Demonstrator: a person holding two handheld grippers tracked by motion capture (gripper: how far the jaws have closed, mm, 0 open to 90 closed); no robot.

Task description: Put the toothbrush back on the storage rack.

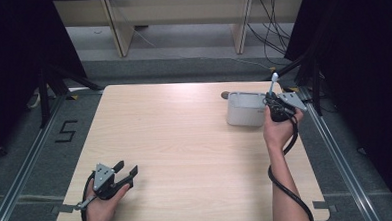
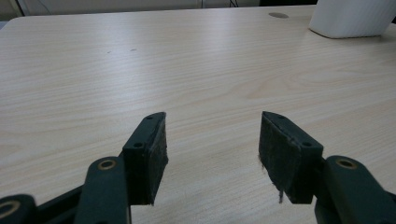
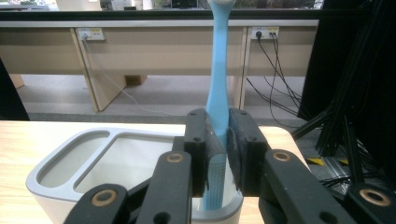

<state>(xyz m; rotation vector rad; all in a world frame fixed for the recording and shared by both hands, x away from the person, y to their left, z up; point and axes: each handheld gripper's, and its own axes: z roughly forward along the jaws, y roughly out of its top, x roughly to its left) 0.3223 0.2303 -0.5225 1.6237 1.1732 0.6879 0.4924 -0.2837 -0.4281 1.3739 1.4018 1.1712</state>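
Toothbrush (image 3: 218, 70), light, stiff and slim, stands upright over the white holder (image 3: 70, 168) at the counter's far right, right tool (image 3: 217, 154) clamped low on its handle; left tool (image 2: 212, 154) apart.

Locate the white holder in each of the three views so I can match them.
High view: the white holder stands at the table's far right, beside the right tongs.
Left gripper view: its lower wall cuts into the top right corner, far beyond the open left tongs.
Right gripper view: it sits at bottom left, just behind the tongs shut on the blue toothbrush.
Shared landmark: the light wooden tabletop.
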